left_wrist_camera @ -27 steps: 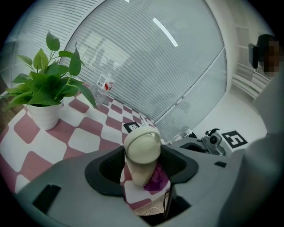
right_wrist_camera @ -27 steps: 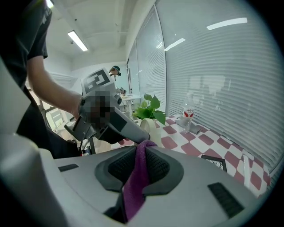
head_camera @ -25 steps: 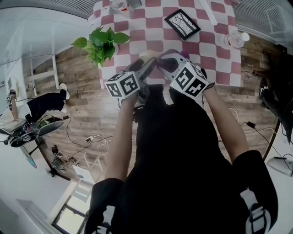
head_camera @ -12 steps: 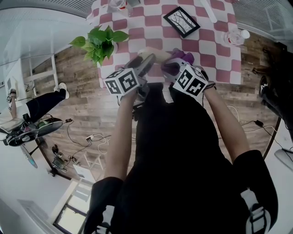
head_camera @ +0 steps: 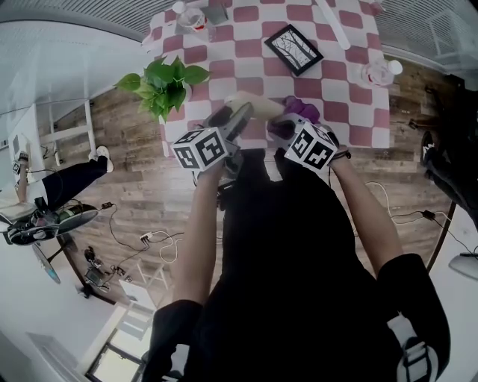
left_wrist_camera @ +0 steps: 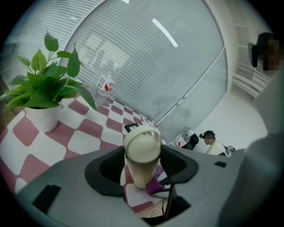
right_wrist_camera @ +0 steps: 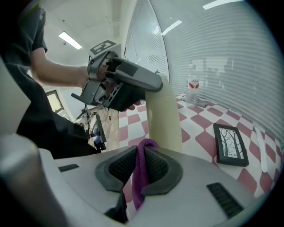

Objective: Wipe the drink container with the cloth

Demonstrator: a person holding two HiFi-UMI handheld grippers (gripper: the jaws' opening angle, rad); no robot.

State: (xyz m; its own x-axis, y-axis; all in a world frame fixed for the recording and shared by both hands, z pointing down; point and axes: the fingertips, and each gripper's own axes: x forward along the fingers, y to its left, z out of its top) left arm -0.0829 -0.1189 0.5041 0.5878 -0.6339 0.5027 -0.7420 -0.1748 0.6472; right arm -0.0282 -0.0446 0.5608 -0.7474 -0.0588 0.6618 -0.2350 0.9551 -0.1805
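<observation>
A cream drink container (head_camera: 250, 104) with a loop handle on its lid (left_wrist_camera: 142, 149) stands upright over the near edge of the checkered table (head_camera: 334, 46). My left gripper (left_wrist_camera: 142, 165) is shut on its body. My right gripper (right_wrist_camera: 141, 167) pinches a purple cloth (right_wrist_camera: 140, 174), and its jaws have just been closing on it. The cloth rests against the lower side of the container (right_wrist_camera: 163, 116); the cloth (head_camera: 300, 110) lies just right of the container in the head view. The left gripper (right_wrist_camera: 120, 83) grips the container's top part in the right gripper view.
A potted green plant (head_camera: 166, 77) stands at the table's left edge. A black picture frame (head_camera: 296, 48) lies further back, a water bottle (head_camera: 377, 71) at the right edge, another bottle (head_camera: 188, 16) far left. A person (left_wrist_camera: 208, 141) sits beyond the table.
My right gripper has sunk down along the container with the purple cloth in it. The left gripper and the container have stayed where they were.
</observation>
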